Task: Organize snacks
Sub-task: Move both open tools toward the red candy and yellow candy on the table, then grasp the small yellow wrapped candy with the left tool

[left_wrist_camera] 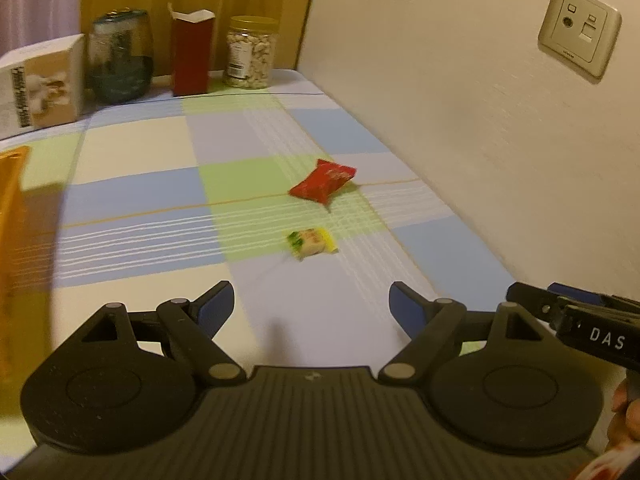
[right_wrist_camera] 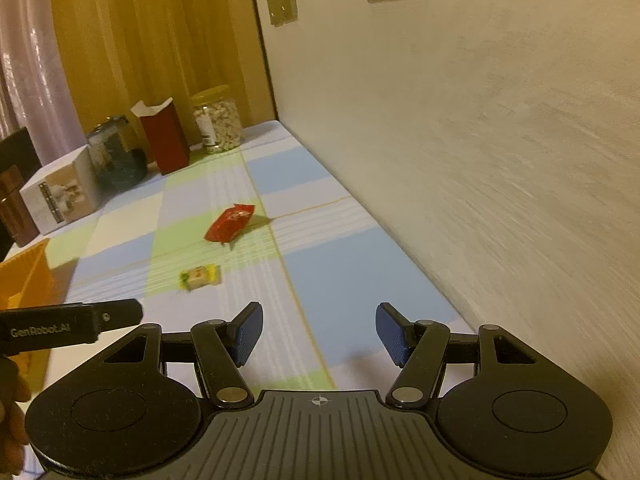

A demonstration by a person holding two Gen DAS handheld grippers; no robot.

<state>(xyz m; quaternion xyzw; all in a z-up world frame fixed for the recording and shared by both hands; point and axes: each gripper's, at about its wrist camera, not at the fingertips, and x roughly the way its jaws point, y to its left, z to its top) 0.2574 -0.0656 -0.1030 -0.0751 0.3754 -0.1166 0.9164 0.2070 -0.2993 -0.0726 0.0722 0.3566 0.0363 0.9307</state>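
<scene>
Both claws are hanging empty over the checked worktop (left_wrist_camera: 132, 196), the left claw (left_wrist_camera: 311, 306) spread wide and the right claw (right_wrist_camera: 319, 334) half open, with the red snack packet (left_wrist_camera: 323, 181) and yellow-green candy (left_wrist_camera: 310, 242) lying ahead, near each other.

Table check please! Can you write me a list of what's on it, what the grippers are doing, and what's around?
Surface: checked cloth, flat.
Job's things: red packet and yellow candy lying apart; orange bin at the left edge.
Clutter: white box, dark jar, red carton, nut jar in a row at the far end.
Grippers: left gripper open, empty; right gripper open, empty.
Cables: nothing seen.
Surroundings: wall with sockets, curtain.
</scene>
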